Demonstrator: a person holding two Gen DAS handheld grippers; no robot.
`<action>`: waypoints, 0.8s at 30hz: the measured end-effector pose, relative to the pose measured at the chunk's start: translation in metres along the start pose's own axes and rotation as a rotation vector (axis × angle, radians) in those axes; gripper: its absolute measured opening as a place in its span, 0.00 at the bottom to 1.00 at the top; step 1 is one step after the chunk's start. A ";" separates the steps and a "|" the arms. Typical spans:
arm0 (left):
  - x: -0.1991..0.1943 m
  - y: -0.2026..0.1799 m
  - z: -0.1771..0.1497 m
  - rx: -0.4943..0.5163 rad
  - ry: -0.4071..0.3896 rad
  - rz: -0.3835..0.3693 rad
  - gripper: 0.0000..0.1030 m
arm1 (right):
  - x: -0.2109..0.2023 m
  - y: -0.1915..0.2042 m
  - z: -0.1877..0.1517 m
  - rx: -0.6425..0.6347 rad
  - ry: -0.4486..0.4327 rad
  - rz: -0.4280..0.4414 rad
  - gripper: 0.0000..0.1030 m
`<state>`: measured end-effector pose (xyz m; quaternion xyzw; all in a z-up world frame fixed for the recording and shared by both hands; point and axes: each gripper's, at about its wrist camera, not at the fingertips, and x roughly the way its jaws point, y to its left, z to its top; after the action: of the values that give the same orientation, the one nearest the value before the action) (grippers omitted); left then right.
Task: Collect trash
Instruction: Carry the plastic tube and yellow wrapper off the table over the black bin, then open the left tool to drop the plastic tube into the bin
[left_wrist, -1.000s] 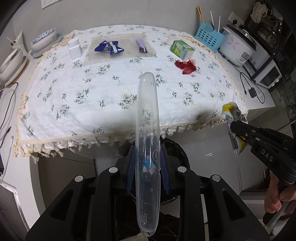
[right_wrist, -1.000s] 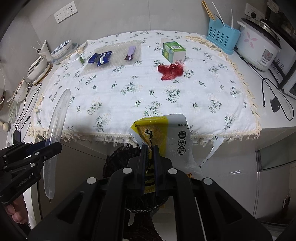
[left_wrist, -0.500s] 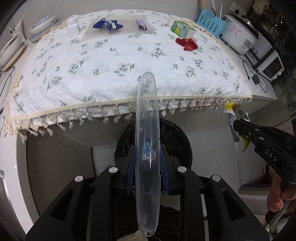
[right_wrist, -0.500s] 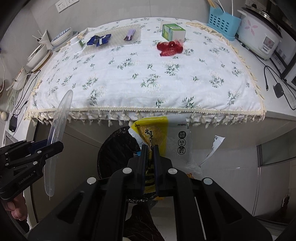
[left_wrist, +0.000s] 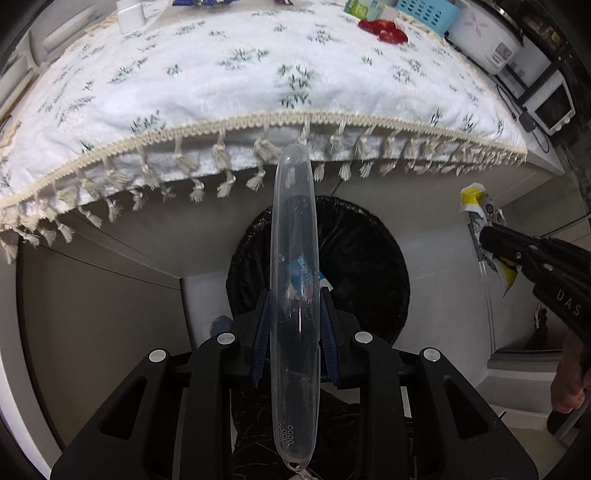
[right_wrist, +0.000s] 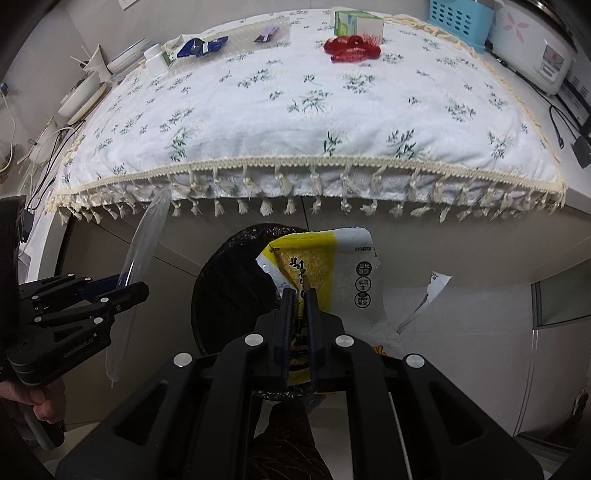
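Right now my left gripper is closed onto a clear plastic lid, which stands on edge between the blue pads and runs from the near edge of the view up past the fingertips toward the fringe of the tablecloth. Behind the lid, just beyond my jaws, sits the black-lined trash bin under the counter edge, with a scrap of blue wrapper showing inside it.

My right gripper is pinched nearly flat on a yellow-and-white food wrapper; the wrapper's lower end is clamped between the fingers and the rest fans out past the tips, over the right part of the bin's rim (a torn clear strip hangs off its right side).

Far across the cloth lie a red net just near a green box, a blue wrapper, a purple wrapper and a white bottle at the far left.
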<state>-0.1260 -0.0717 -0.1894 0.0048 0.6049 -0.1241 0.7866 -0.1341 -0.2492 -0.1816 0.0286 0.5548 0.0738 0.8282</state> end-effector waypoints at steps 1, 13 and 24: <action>0.006 0.001 -0.002 0.002 0.007 0.004 0.24 | 0.004 -0.001 -0.002 0.001 0.006 0.002 0.06; 0.059 -0.021 -0.005 0.078 0.075 -0.018 0.24 | 0.026 -0.013 -0.020 0.039 0.067 -0.019 0.06; 0.079 -0.053 0.001 0.145 0.087 -0.039 0.37 | 0.026 -0.030 -0.030 0.088 0.085 -0.048 0.07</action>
<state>-0.1170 -0.1379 -0.2572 0.0556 0.6278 -0.1825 0.7546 -0.1497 -0.2758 -0.2209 0.0486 0.5929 0.0308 0.8032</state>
